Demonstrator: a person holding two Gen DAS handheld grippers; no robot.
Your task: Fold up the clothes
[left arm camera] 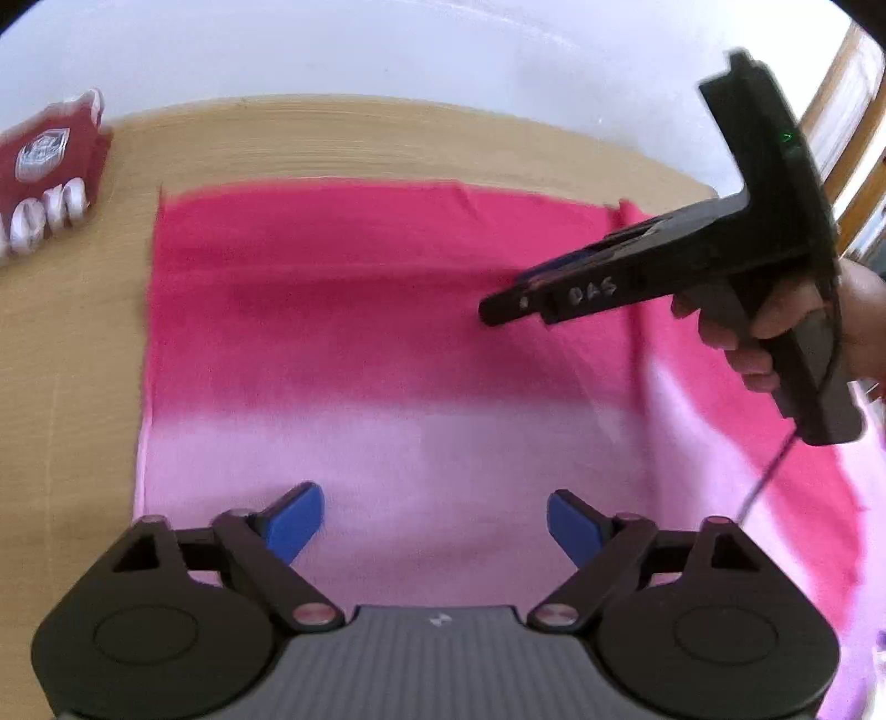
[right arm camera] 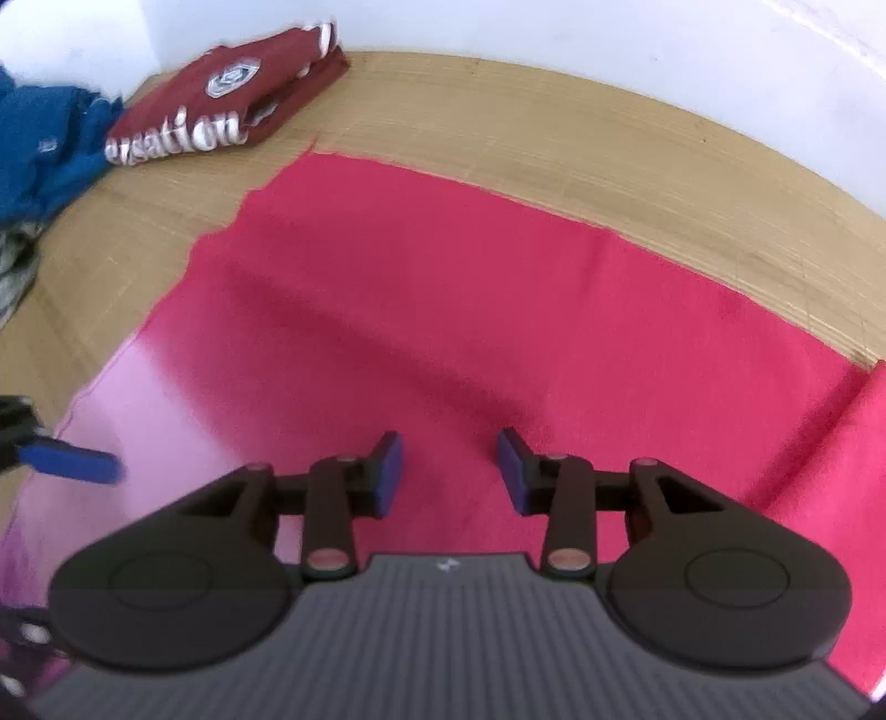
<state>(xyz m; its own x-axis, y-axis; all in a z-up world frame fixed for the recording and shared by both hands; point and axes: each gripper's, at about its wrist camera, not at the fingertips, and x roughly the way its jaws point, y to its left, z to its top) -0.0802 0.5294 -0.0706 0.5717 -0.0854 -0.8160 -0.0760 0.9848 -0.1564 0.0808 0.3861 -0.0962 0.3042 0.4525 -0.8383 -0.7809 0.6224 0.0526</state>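
Observation:
A pink garment (left arm camera: 387, 310) lies spread flat on the wooden table (left arm camera: 354, 138), with a fold along its right side. The same pink garment (right arm camera: 470, 310) fills the right wrist view. My left gripper (left arm camera: 434, 526) hovers over its near part, open, nothing between its blue pads. My right gripper (right arm camera: 448, 471) is open too, above the cloth, holding nothing. In the left wrist view a hand holds the right gripper (left arm camera: 498, 313) over the garment's right half. One blue finger of the left gripper (right arm camera: 72, 462) shows at the left edge of the right wrist view.
A folded maroon shirt (right arm camera: 232, 99) with white lettering lies at the table's far left, seen also as the maroon shirt (left arm camera: 50, 171). A crumpled blue garment (right arm camera: 44, 149) lies left of it. A white wall (left arm camera: 443, 50) stands behind the table.

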